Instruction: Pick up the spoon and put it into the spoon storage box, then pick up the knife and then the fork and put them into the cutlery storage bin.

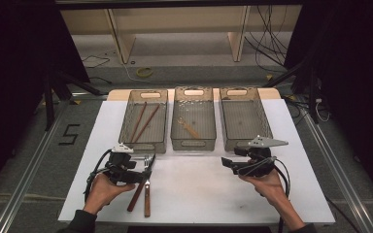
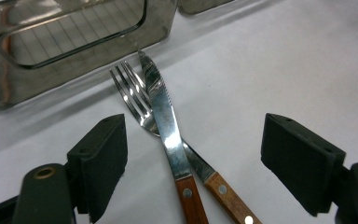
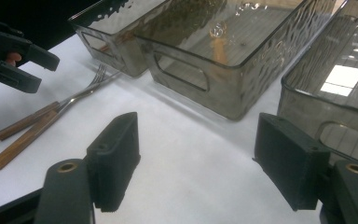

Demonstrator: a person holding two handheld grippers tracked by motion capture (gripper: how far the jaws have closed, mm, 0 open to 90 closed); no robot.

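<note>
While both hand-held grippers gape wide and empty, the left (image 2: 193, 154) straddles a knife (image 2: 165, 126) and fork (image 2: 135, 95).

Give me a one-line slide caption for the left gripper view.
Open left gripper poised over a wooden-handled knife lying crossed over a fork, beside a clear bin.
</note>
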